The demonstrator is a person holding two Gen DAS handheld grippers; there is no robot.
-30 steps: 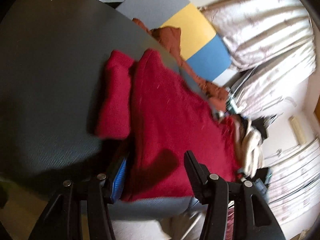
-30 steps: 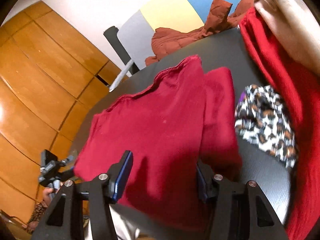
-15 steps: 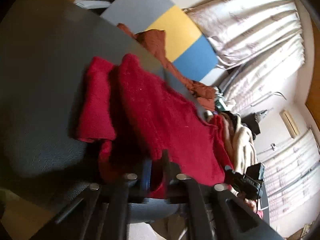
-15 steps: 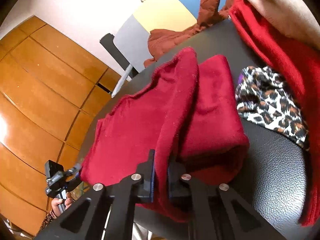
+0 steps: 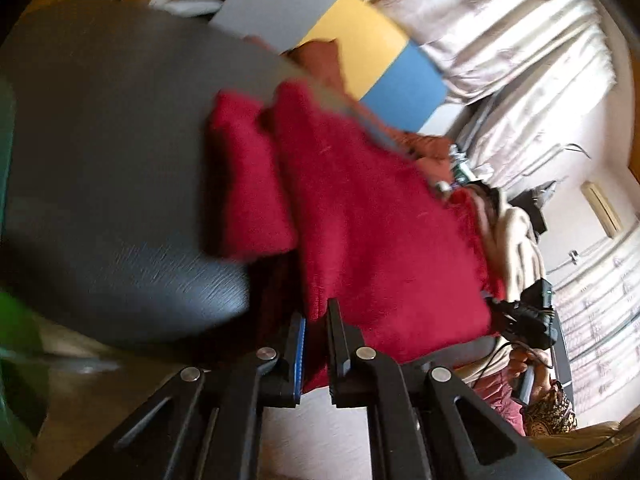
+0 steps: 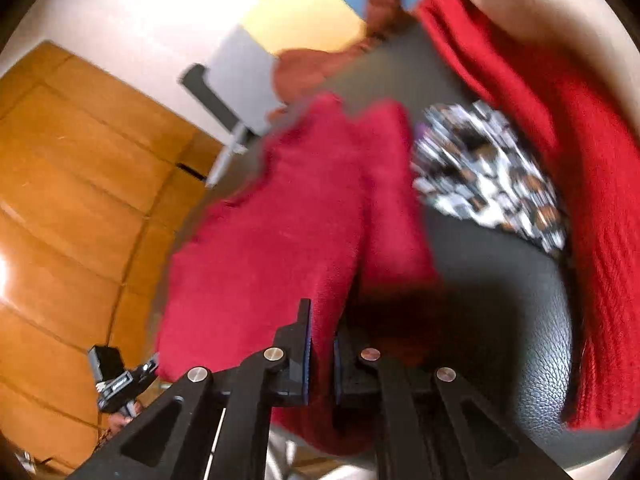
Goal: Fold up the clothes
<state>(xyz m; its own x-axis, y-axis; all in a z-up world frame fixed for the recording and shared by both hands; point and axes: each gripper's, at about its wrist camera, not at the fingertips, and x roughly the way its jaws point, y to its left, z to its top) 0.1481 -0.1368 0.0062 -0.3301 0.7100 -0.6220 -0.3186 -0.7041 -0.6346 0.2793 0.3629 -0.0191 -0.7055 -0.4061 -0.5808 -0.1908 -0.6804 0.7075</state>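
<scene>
A dark red fleece garment (image 5: pixel 372 216) lies on a round dark table (image 5: pixel 100 140), one sleeve folded alongside its body. My left gripper (image 5: pixel 317 334) is shut on the garment's near hem at one corner and lifts it off the table. In the right wrist view the same garment (image 6: pixel 272 232) shows, and my right gripper (image 6: pixel 321 344) is shut on its near hem at the other corner. The cloth hangs between the two grippers. Both views are motion-blurred.
A leopard-print cloth (image 6: pixel 488 176) and a bright red knit (image 6: pixel 560 128) lie on the table to the right. A rust-coloured garment (image 5: pixel 324 60) sits at the far edge. The other gripper (image 5: pixel 532 320) shows at the right. Curtains and a wooden wall surround.
Both grippers went from open around the hem to shut on it. Since then they have lifted the near edge of the red garment off the table.
</scene>
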